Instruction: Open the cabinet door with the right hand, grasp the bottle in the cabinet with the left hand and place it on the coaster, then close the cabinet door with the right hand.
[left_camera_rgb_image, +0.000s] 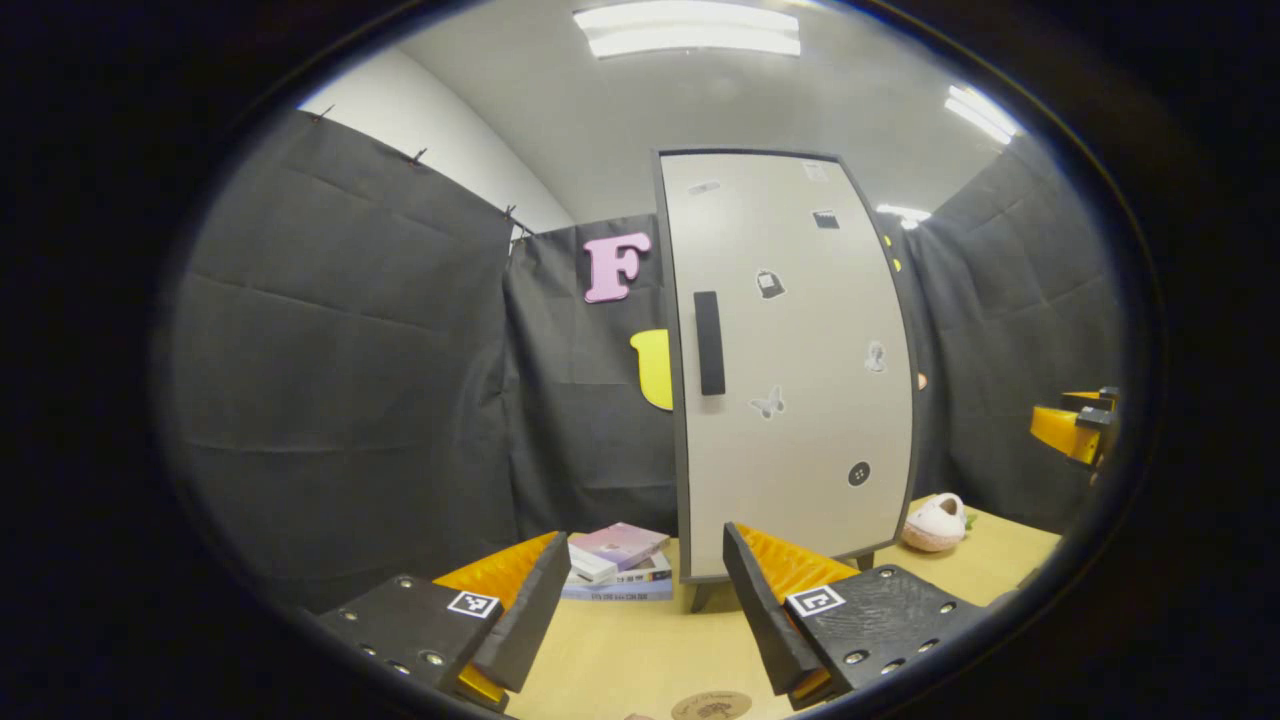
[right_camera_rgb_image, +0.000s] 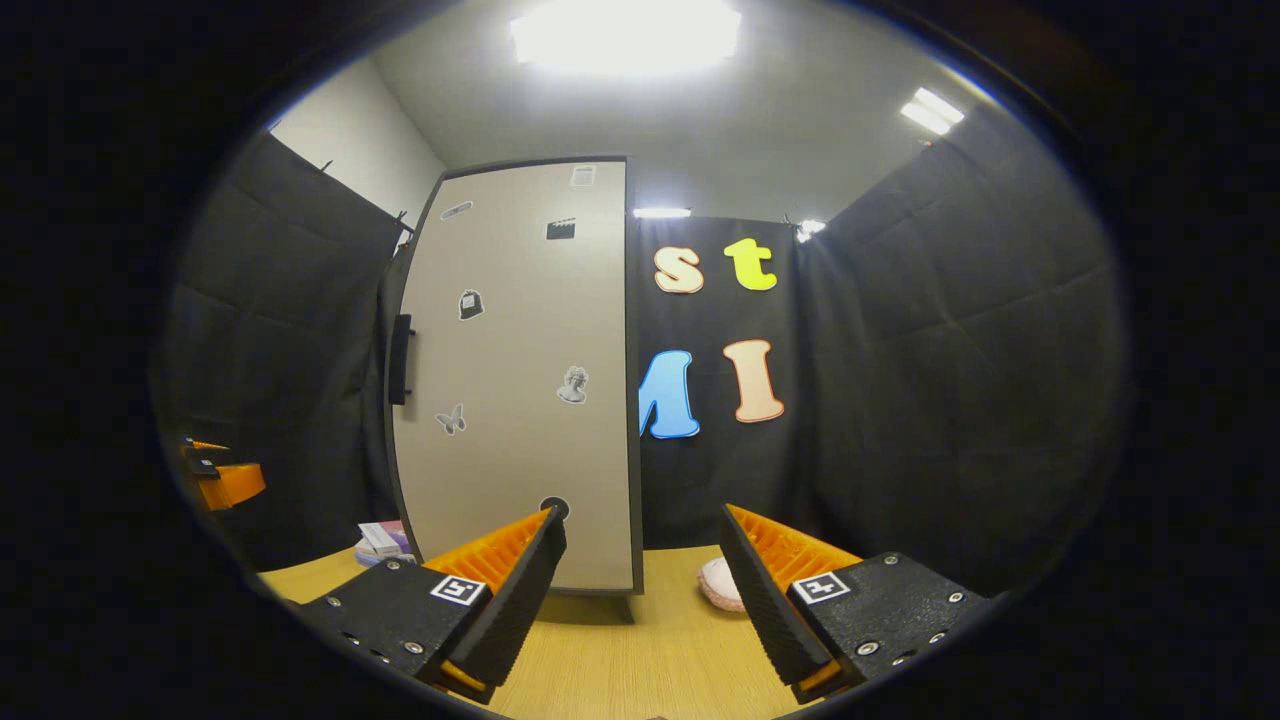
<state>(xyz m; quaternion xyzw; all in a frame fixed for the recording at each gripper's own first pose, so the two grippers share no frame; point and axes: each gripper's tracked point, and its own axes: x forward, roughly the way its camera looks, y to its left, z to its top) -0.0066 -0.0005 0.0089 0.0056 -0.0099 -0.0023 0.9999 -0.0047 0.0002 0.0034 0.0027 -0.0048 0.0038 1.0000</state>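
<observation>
Wooden table, light tan top. Cabinet stands on it toward the far edge, on short legs, door closed. Stack of books lies just beside the cabinet's handle side, also toward the far edge; in right gripper view same books show near the table's left edge. Pink-white slipper lies on the other side of the cabinet, near the table's far right corner; right gripper view has it near the cabinet's base. Round coaster lies flat at the near edge, partly cut off.
</observation>
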